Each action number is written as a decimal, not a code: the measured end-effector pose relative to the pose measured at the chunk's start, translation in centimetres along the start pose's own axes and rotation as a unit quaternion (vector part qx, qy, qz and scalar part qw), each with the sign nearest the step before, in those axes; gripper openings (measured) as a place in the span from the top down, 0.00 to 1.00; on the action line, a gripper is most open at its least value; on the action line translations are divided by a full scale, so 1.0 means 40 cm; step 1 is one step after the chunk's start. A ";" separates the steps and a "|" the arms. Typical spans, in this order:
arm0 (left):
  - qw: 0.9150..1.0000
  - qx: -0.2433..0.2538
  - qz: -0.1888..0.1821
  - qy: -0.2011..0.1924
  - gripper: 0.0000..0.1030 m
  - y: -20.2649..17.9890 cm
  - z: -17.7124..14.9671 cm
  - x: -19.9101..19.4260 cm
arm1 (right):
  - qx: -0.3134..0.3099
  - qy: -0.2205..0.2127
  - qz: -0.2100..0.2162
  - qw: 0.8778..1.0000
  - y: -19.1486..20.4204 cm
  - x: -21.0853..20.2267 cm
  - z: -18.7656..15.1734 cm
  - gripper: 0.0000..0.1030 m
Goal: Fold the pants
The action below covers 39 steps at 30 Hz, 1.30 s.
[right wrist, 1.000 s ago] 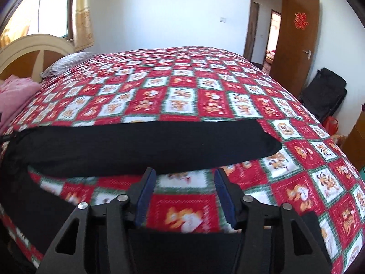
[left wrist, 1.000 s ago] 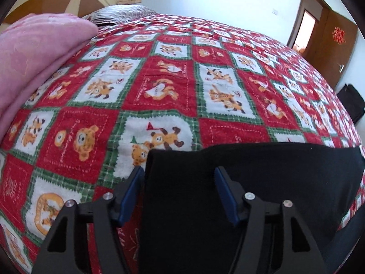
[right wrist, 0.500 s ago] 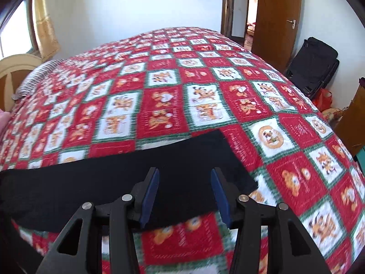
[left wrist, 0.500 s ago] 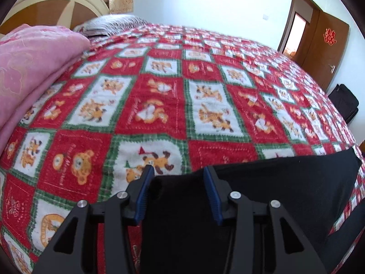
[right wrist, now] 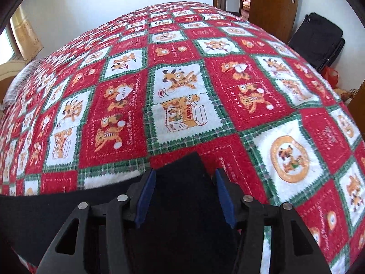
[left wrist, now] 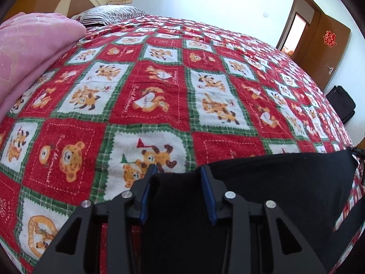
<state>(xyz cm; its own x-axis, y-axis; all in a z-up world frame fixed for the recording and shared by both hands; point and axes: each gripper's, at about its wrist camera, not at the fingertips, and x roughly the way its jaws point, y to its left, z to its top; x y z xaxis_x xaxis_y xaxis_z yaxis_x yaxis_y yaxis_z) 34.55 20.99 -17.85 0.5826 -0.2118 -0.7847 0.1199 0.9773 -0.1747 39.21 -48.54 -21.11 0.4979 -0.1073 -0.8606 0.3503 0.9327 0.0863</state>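
Black pants (left wrist: 273, 189) lie along the near edge of a bed with a red, green and white cartoon quilt (left wrist: 159, 96). My left gripper (left wrist: 178, 171) straddles the pants' left end, its blue pads (left wrist: 146, 194) on either side of the cloth with a gap between them. In the right wrist view the pants (right wrist: 184, 201) run off to the left. My right gripper (right wrist: 184, 173) straddles their right end, pads (right wrist: 224, 194) apart around the cloth.
A pink blanket (left wrist: 29, 54) is piled at the far left, with a striped pillow (left wrist: 109, 13) and headboard behind. A brown door (left wrist: 326, 45) and a black bag (right wrist: 319, 38) stand beyond the bed's right side.
Both grippers moved forward over the pants' ends and their jaws narrowed. The right gripper swung right, from the middle of the pants to the end of the leg.
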 end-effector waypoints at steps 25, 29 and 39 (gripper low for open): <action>0.991 0.022 -0.077 -0.110 0.89 -0.019 -0.003 -0.170 | -0.005 -0.140 0.110 0.984 -0.010 -0.306 -0.054 0.91; 0.984 0.017 -0.105 -0.143 0.89 -0.015 -0.029 -0.229 | -0.013 -0.180 0.143 0.973 -0.034 -0.401 -0.113 0.91; 0.967 0.010 -0.159 -0.198 0.89 0.021 -0.163 -0.355 | -0.013 -0.239 0.199 0.950 -0.136 -0.573 -0.313 0.91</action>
<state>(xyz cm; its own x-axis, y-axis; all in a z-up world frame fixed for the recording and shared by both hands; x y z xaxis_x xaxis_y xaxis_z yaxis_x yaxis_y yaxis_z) 21.12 24.77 -10.72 0.7752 -0.4860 -0.4035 0.3572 0.8641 -0.3545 15.97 -46.86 -8.13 0.8927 0.1170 -0.4353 0.0428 0.9394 0.3401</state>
